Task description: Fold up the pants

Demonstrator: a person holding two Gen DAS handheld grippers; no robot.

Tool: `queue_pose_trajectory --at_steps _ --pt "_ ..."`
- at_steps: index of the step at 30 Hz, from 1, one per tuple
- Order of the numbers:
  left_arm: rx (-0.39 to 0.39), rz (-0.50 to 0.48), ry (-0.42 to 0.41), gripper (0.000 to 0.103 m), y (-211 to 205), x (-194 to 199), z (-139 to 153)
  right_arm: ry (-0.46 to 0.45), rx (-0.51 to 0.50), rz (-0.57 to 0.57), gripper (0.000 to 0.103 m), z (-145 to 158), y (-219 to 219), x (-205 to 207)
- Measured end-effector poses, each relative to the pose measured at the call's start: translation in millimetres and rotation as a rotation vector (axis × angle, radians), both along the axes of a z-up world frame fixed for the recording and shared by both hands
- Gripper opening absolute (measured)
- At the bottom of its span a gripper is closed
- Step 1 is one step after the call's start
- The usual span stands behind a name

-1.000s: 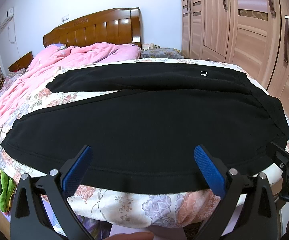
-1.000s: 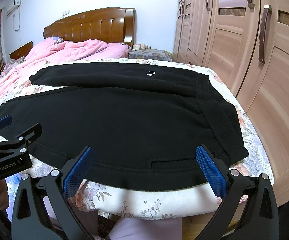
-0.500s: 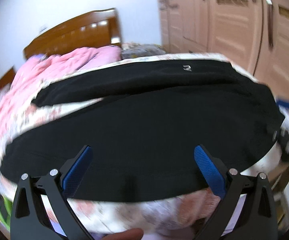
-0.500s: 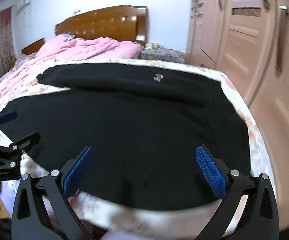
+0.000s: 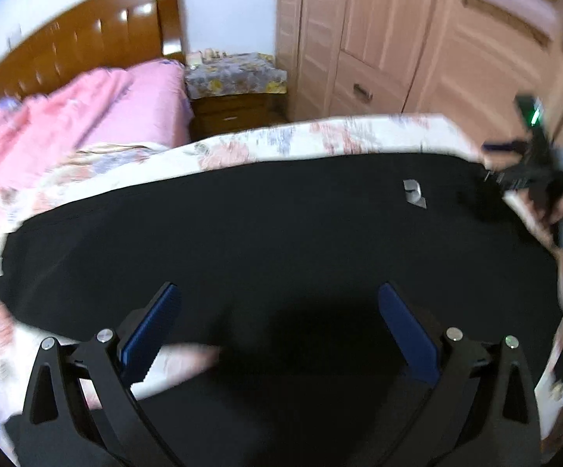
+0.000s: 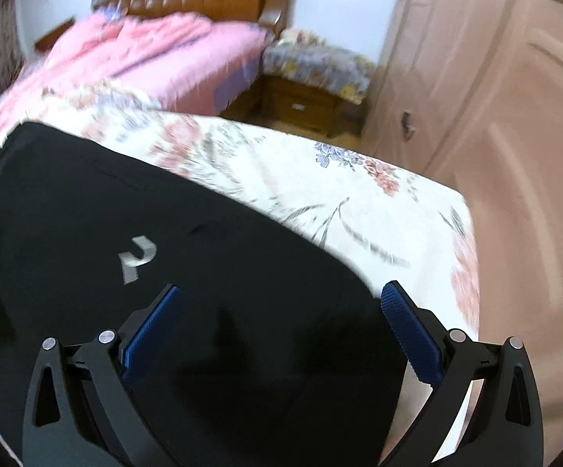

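Both grippers we hold above the black pants [image 5: 281,257], which lie spread flat on the floral bedsheet [image 6: 320,194]. Our left gripper [image 5: 281,327] has its blue-padded fingers wide apart, holding nothing; our right gripper [image 6: 285,323] is likewise spread wide and empty, near the small grey logo [image 6: 137,258] (both views are blurred). Beyond sit a pink quilt [image 5: 67,116] and a wooden wardrobe [image 5: 417,39].

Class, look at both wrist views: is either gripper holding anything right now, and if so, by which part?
Nothing is held. The left gripper and the right gripper both have their fingers spread wide above the black pants, with no fabric between the pads.
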State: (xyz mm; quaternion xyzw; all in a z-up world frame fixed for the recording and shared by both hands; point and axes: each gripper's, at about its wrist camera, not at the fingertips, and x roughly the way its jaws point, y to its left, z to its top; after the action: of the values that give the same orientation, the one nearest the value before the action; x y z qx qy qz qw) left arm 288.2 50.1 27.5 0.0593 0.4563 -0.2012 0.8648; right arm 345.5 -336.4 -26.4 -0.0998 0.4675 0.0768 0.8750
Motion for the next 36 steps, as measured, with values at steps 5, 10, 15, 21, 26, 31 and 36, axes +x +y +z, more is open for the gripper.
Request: queue_pose_trajectory --at_steps 5,10,15,21,26,31,36 --pt "-0.023 -0.042 0.106 0.101 3 85 -14 0.103 0.044 0.089 0.099 -25 -19 43" --pt "-0.106 -0.129 0.19 0.101 7 149 -30 0.151 0.181 0.171 0.066 -35 -32 47" --pt "-0.098 -0.32 0.117 0.101 -18 163 -25 -0.004 0.1 0.205 0.01 -8 -22 6" --pt "0.007 -0.653 0.066 0.101 -60 159 -19 -0.236 0.031 0.252 0.009 46 3 -73" --pt "0.061 -0.816 0.108 0.1 -68 171 -20 -0.32 0.001 0.254 0.009 61 16 -113" --pt "0.109 -0.899 0.252 0.054 -71 173 -48 -0.345 -0.011 0.233 0.009 66 26 -130" --pt "0.105 -0.838 0.182 0.017 -52 151 -38 -0.36 0.014 0.188 0.009 71 26 -135"
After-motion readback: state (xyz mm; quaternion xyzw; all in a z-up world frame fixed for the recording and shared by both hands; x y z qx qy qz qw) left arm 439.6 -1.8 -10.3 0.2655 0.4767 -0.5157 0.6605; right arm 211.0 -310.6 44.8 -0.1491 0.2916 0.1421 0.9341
